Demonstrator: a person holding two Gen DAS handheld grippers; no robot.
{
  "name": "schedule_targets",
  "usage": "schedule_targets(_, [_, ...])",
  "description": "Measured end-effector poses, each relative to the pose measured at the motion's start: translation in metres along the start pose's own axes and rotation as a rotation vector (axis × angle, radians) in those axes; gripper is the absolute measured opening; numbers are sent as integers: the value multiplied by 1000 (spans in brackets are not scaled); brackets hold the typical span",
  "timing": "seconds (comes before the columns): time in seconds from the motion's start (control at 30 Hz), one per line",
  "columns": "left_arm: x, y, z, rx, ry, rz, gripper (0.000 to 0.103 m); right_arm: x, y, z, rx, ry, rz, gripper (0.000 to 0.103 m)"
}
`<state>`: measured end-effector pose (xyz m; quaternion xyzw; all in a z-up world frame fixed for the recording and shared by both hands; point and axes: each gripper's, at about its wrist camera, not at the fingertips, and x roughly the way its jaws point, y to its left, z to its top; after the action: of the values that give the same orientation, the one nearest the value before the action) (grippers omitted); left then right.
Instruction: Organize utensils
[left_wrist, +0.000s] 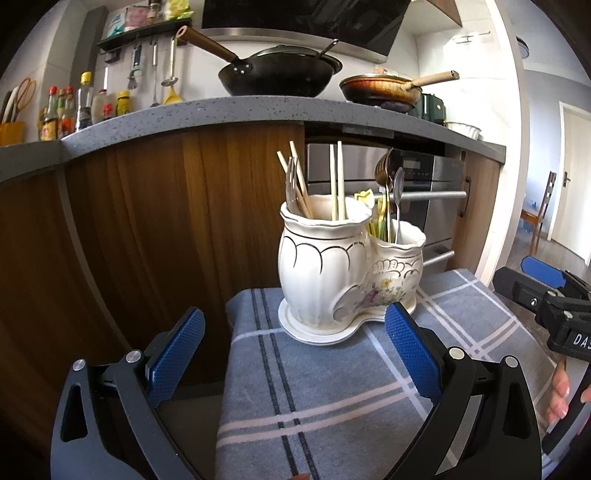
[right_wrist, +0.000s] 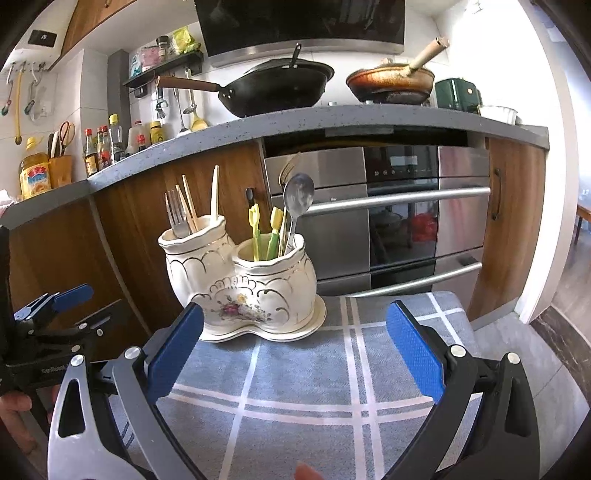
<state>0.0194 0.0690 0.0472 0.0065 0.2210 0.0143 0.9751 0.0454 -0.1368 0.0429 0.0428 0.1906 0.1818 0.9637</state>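
A home kitchen was shown. Beyond the fingers (right_wrist: 413, 354), a black wok (right_wrist: 273, 90) and a browned frying pan (right_wrist: 391, 83) were set on a speckled grey counter (right_wrist: 258, 123). Below it, a steel built-in oven (right_wrist: 399, 206) was fitted between wood-grain cabinet doors (left_wrist: 155, 206). To the left, sauce bottles (right_wrist: 107, 146) were lined along the wall, ladles (left_wrist: 170, 70) were hung under a shelf, and a range hood (right_wrist: 299, 26) was mounted above. A two-pot ceramic utensil holder (right_wrist: 240, 284) stood nearer on a checked cloth (right_wrist: 295, 398).
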Motion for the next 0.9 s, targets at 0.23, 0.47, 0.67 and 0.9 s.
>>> schedule_targets(0.23, [-1,-1,0,-2,-4,-5,97,-1,2,-1,-4,3,3,98])
schedule_targets(0.47, [0,-1,0,-4,-1,-4,97,-2,1,-1,-4,2,1,98])
schedule_targets(0.67, [1,-1,0,-2,4,-3,97,-2,1,0,-2,6,-1,98])
schedule_targets(0.9, [1,-1,0,-1,4,-3,97,-3,0,0,0,0,2,98])
